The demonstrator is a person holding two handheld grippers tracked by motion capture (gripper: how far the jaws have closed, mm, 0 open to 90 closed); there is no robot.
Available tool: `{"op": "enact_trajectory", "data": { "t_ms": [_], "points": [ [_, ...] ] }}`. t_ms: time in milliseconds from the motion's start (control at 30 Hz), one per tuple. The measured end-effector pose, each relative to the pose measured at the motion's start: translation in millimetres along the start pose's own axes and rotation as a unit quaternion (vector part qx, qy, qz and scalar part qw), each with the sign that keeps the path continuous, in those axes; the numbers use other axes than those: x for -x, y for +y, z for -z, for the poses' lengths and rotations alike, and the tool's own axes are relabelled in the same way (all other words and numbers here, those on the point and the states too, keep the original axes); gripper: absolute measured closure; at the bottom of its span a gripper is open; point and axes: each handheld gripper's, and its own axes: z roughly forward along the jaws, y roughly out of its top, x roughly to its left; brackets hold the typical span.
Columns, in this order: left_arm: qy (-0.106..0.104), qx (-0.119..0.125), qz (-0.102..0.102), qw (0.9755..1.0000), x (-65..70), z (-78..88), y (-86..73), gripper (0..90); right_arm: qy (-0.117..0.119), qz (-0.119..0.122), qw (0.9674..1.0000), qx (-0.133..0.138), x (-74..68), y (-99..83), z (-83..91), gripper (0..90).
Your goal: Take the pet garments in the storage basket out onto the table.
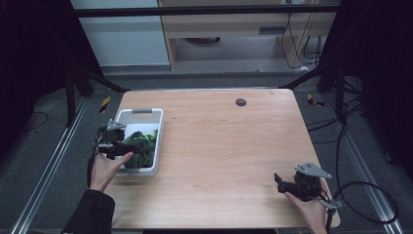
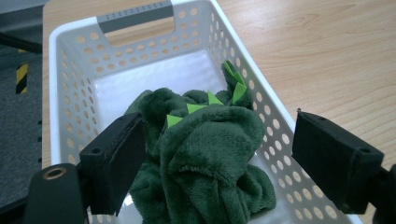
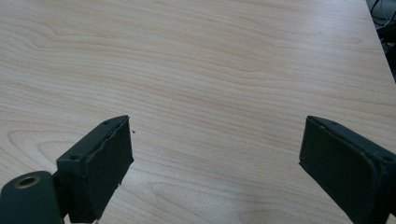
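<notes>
A white perforated basket [image 1: 160, 130] stands at the table's left edge, and a dark green plush toy [image 1: 144, 143] with light green spikes lies in it. My left gripper [image 1: 127, 147] reaches into the basket from its near left side. In the left gripper view the basket [image 2: 70, 42] holds the plush toy [image 2: 205, 154], and my left gripper [image 2: 219, 119] is open with its jaws on either side of the toy. The left jaw touches the fur; the right jaw stands apart from it. My right gripper [image 1: 281, 184] rests open near the front right corner. Bare wood lies between the wide-open jaws of the right gripper [image 3: 217, 122].
The wooden table [image 1: 229, 141] has a small black round mark [image 1: 240, 102] near its far edge. Black frame legs and cables [image 1: 355, 195] lie on the floor to the right. The basket's grey handle [image 2: 135, 14] is at its far end.
</notes>
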Motion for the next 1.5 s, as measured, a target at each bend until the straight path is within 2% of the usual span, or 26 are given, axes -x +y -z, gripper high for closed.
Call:
{"op": "enact_trajectory", "data": {
  "t_ms": [600,800,1167,1367,1500],
  "points": [
    [0.000,-0.040,-0.003,0.9992,-2.2,-19.7,-1.5,15.8,0.003,0.002,0.9999,-0.009,0.2,-1.0,-2.8,8.3],
    [0.003,-0.063,-0.005,0.9980,-2.8,-28.9,-2.3,14.4,0.002,0.004,0.9999,-0.010,0.8,-1.2,-3.3,8.0],
    [0.001,-0.085,0.000,0.9963,-4.1,-38.9,-7.7,14.3,0.004,0.004,0.9999,-0.013,0.5,-1.0,-3.8,7.3],
    [0.002,-0.102,0.002,0.9947,-4.4,-44.9,-9.5,18.2,0.006,0.000,0.9999,-0.015,0.3,-1.0,-4.0,6.9],
    [0.004,-0.117,0.006,0.9931,-4.8,-47.8,-10.3,25.1,0.006,0.001,0.9999,-0.015,0.5,-1.0,-4.1,6.7]
  ]
}}
